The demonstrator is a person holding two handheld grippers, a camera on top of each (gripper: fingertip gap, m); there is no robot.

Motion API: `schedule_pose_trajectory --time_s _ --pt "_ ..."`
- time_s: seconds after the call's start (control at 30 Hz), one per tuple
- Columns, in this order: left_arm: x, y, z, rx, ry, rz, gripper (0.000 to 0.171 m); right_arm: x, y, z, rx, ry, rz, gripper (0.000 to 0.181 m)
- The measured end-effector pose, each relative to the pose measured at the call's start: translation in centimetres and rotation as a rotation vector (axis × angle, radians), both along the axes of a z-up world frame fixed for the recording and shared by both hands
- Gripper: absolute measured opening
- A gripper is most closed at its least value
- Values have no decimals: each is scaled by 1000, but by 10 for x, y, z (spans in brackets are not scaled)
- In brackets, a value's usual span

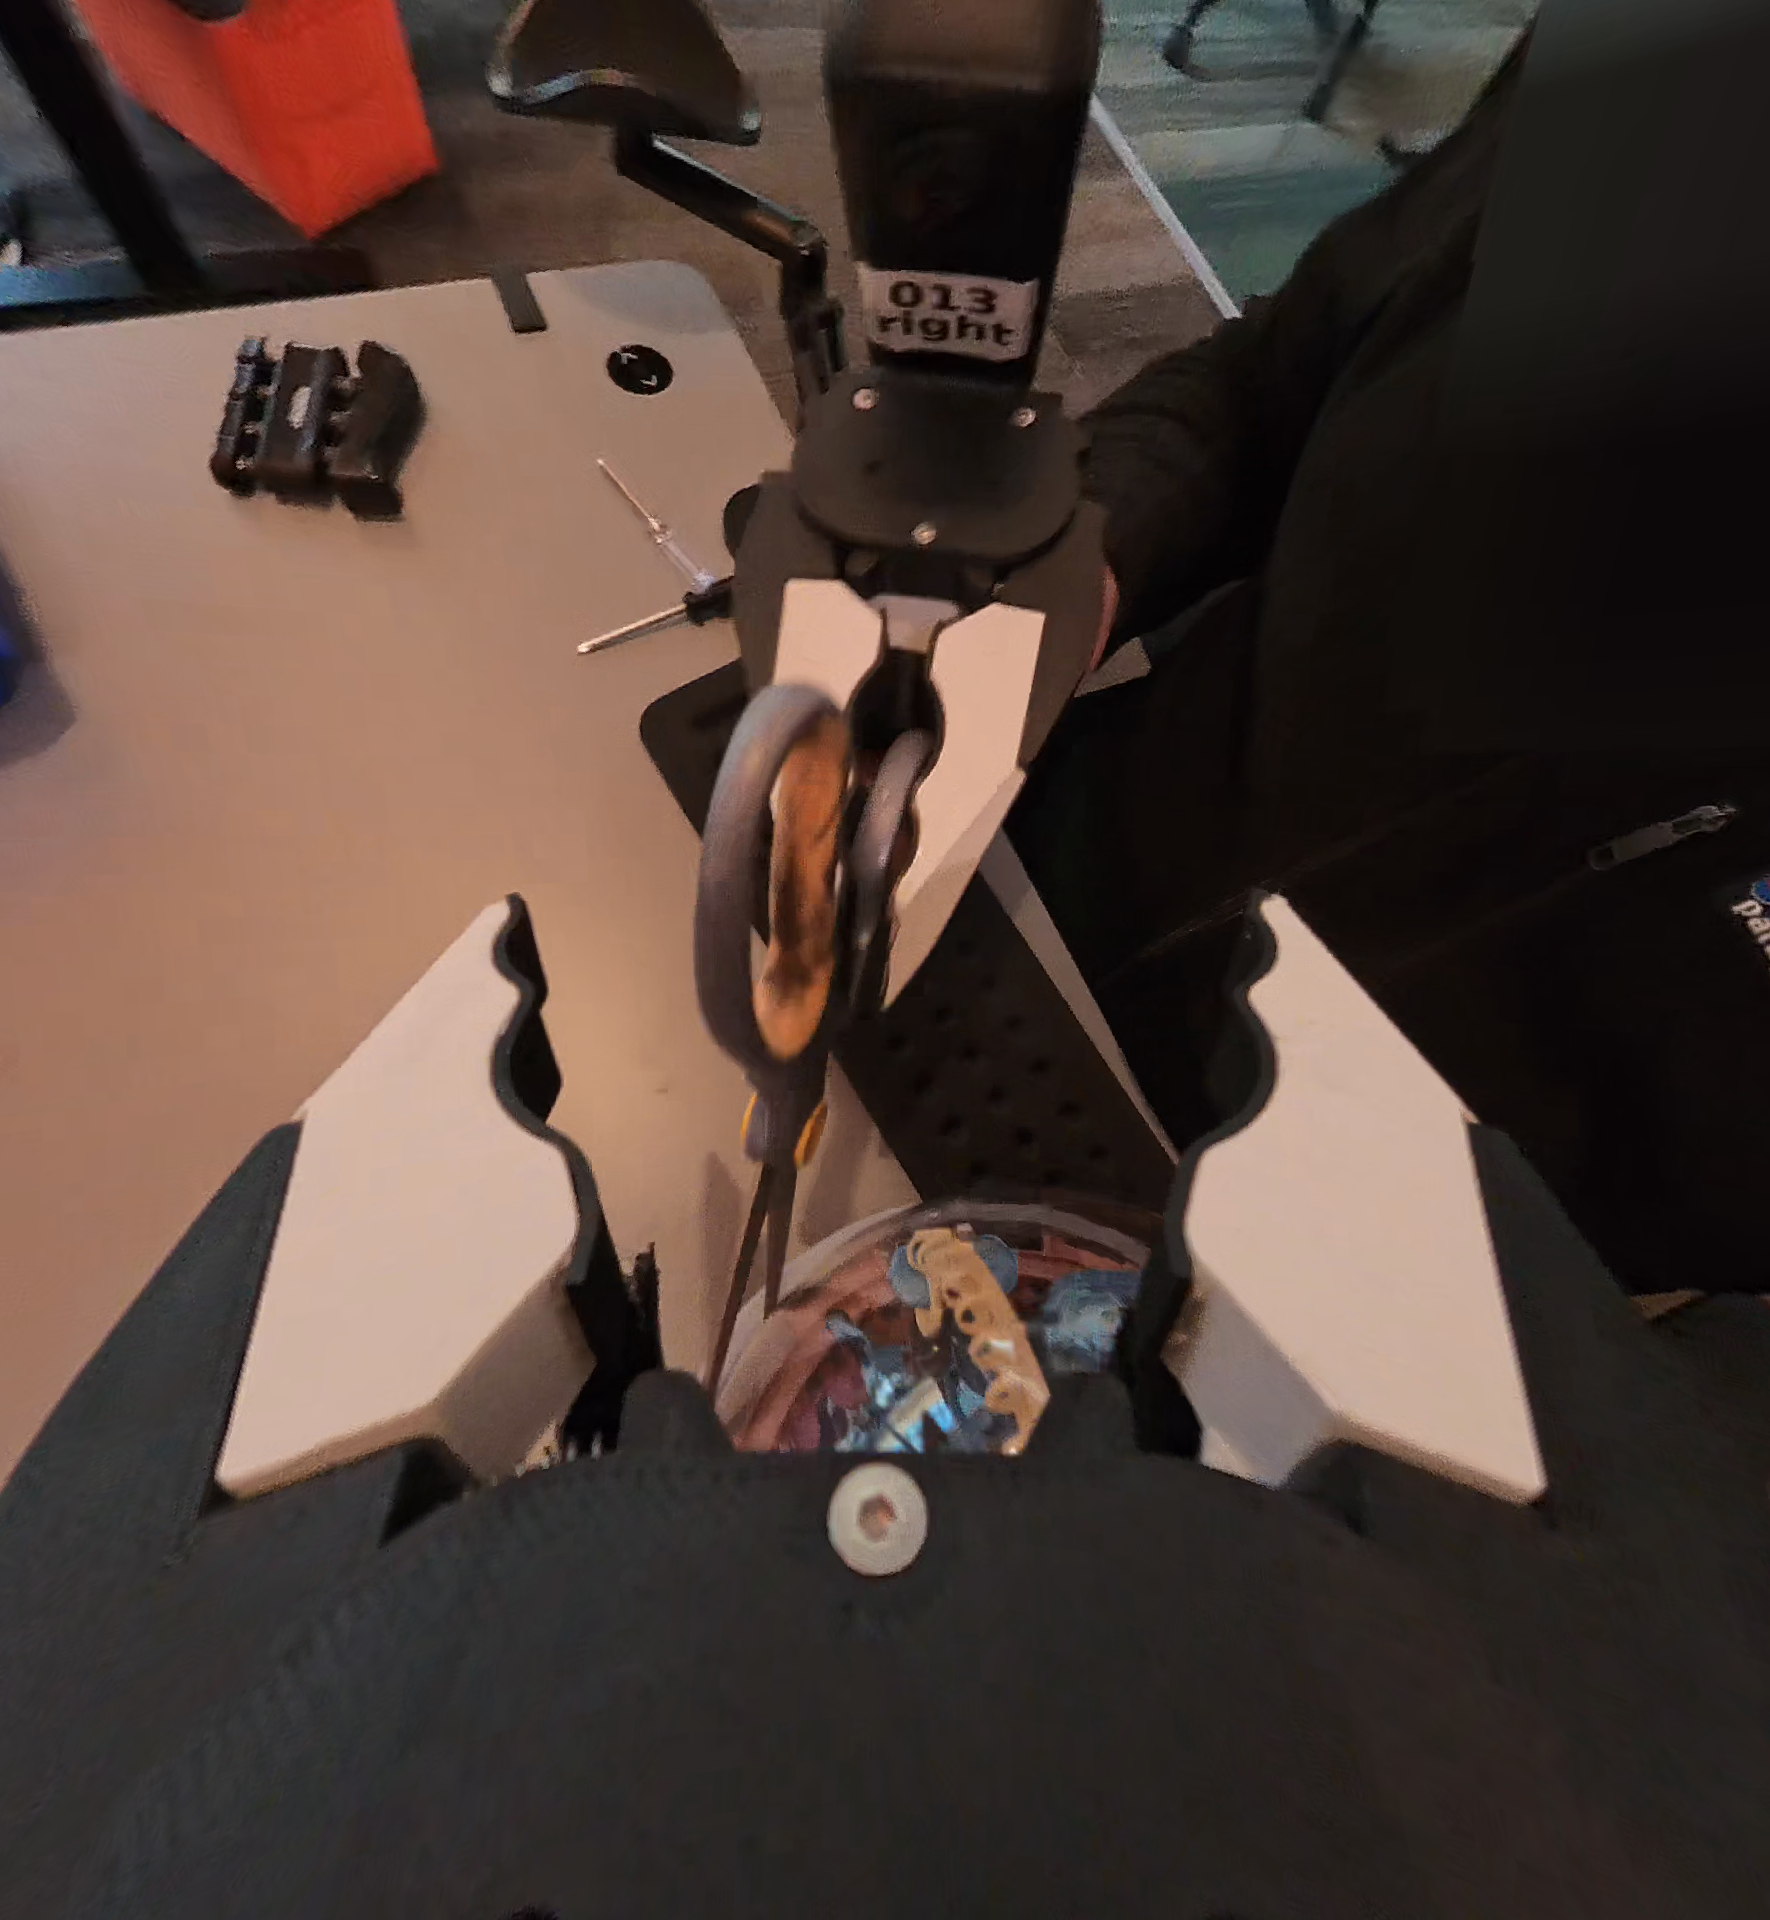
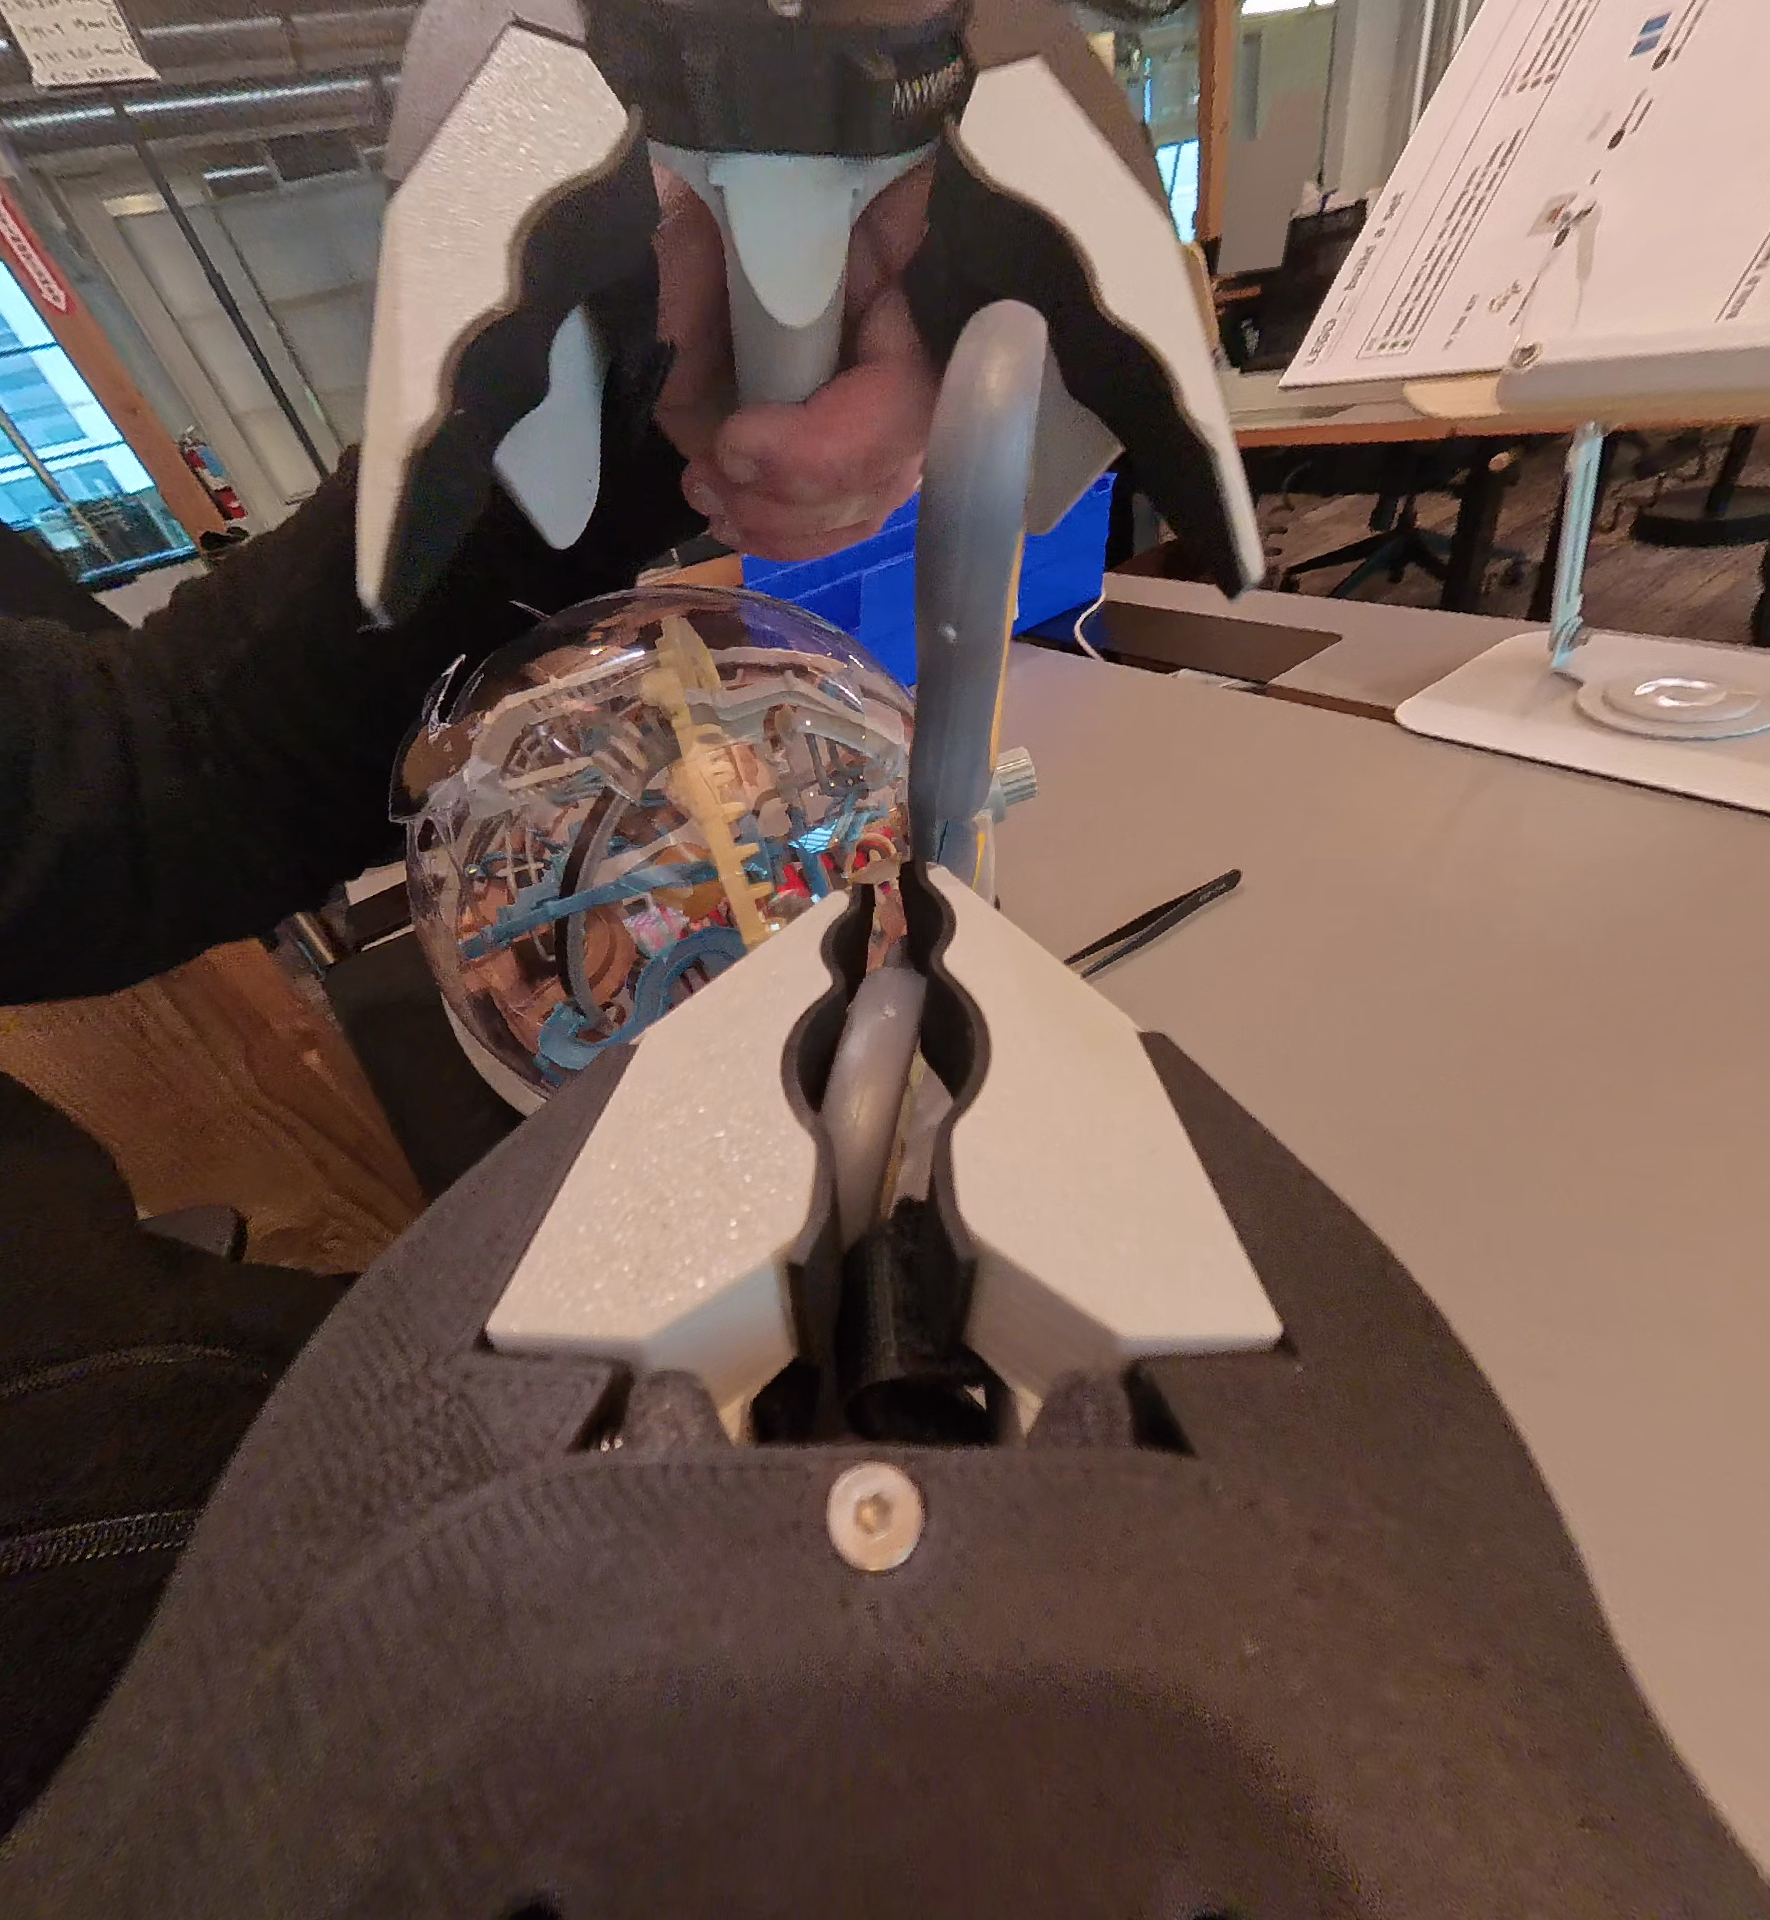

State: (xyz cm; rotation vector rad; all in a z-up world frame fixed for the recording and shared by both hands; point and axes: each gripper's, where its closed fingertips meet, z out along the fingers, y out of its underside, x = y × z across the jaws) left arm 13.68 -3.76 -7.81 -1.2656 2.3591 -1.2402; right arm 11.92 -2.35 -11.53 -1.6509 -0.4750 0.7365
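Observation:
My right gripper [image 2: 902, 894] is shut on one grey handle loop of a pair of scissors [image 2: 964, 582]; the other loop stands free above its fingers. In the left wrist view the right gripper [image 1: 896, 727] holds the scissors [image 1: 735, 883] with the blades hanging down, tips beside a clear maze ball [image 1: 933, 1340]. My left gripper [image 1: 889, 935] is open and empty, with its fingers wide apart just above the ball. In the right wrist view the ball [image 2: 652, 831] sits at the table's near edge under the open left gripper [image 2: 808, 603].
The grey table [image 1: 237, 779] carries a black printed part [image 1: 309, 426], a small screwdriver [image 1: 652, 561] and a black perforated plate [image 1: 964, 1039]. Black tweezers [image 2: 1161, 914], a blue bin [image 2: 860, 592] and a document stand [image 2: 1587, 208] are farther off. A person's black jacket [image 1: 1483, 727] is to the right. One gripper's finger ends stand about 5 cm off the other's.

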Motion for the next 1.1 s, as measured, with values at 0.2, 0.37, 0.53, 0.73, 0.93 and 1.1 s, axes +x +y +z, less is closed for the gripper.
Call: schedule_pose_trajectory --time_s 0.2,0.37,0.53,0.73,0.93,1.1 --pt "28 -1 -20 75 16 -58 78 -3 18 -10 -93 -14 58 4" --pt "45 19 -8 -78 -92 47 10 -3 26 -9 -131 5 119 4" --pt "53 27 -3 -148 -214 134 8 2 34 -11 -177 9 152 5" --pt "51 42 12 -136 -291 179 10 4 38 -3 -173 0 193 6" --pt "52 43 27 -45 -350 187 13 6 38 5 -129 -44 183 6" --pt "57 40 42 -5 -368 196 13 9 33 8 -92 -72 171 5"
